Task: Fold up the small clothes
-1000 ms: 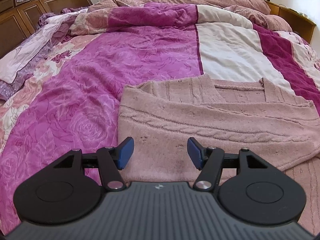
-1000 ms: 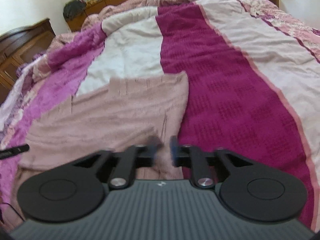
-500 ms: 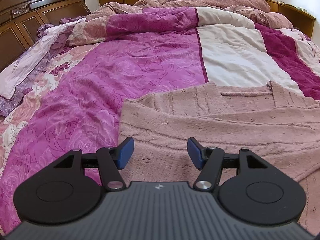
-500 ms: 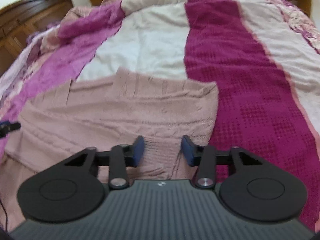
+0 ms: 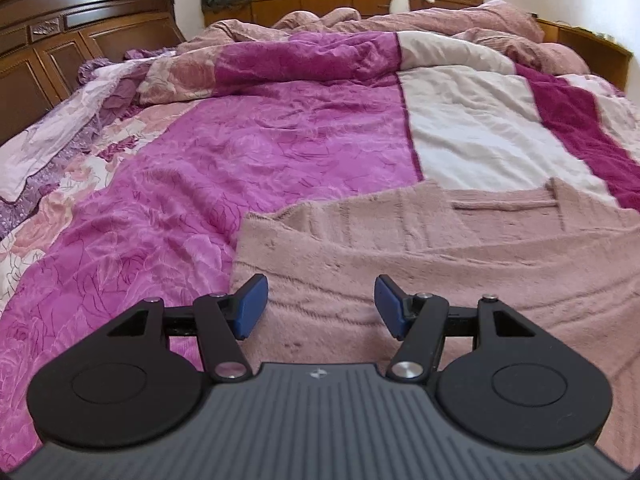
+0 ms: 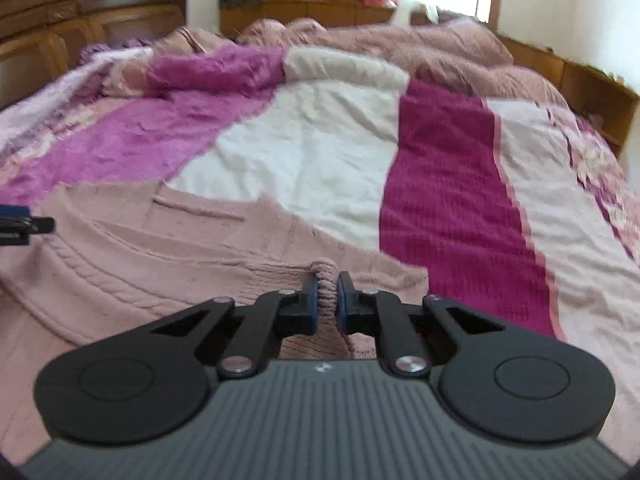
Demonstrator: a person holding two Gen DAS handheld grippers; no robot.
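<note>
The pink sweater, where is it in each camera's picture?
Left wrist: the pink sweater fills the lower right, under the open left gripper.
Right wrist: it lies lower left; the right gripper pinches a bunch of its edge.
Shared landmark: the white stripe of the bedspread, just beyond the sweater's neckline.

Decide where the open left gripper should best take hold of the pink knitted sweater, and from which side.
Probably the sweater's near left corner, approached from its left edge: that edge lies free on the bedspread beside the open left gripper, mirroring the right gripper, already pinching a knit fold.
</note>
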